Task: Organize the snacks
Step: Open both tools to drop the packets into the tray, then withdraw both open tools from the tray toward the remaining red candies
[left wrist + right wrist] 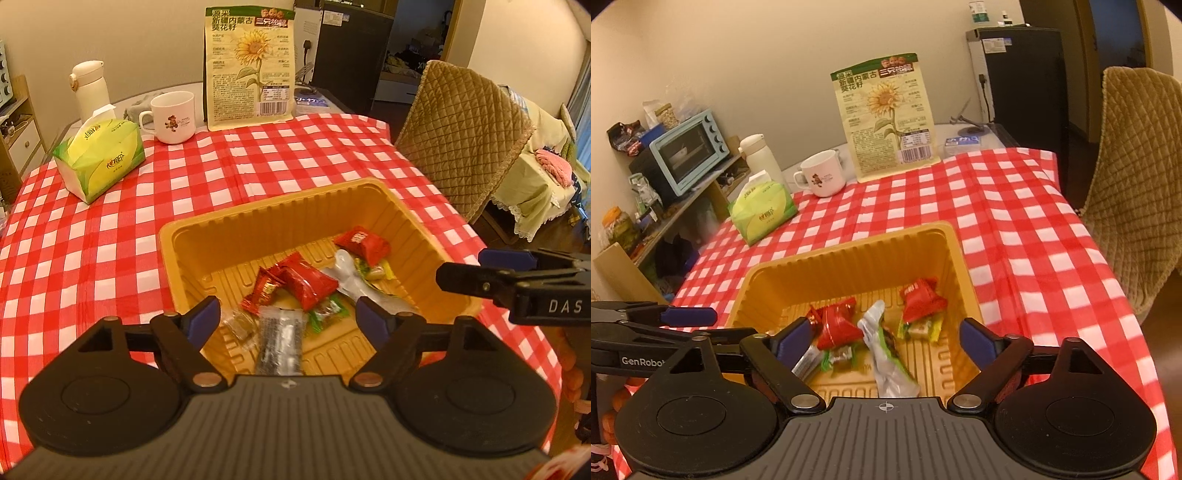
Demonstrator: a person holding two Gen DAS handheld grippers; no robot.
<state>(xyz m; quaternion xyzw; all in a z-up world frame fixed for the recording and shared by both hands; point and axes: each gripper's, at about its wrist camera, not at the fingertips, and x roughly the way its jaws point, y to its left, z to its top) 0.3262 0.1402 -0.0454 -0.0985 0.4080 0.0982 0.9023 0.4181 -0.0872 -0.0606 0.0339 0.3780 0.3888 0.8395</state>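
wrapped snacks (295, 284) lie loose on the floor of a yellow tray (229, 225) near the front edge of the counter (110, 240), which is covered in red-checked cloth. we hold the left gripper (288, 314) and right gripper (886, 336) over the tray's near rim, jaws released and grasping nothing. open cloth lies beyond the tray. farther back stand a tissue pack (99, 158), mug (173, 116) and sunflower seed bag (251, 66); a quilted chair (461, 147) flanks the right edge.

"DAS" on the right gripper (461, 266); "GenRobo" on the left gripper (689, 316)
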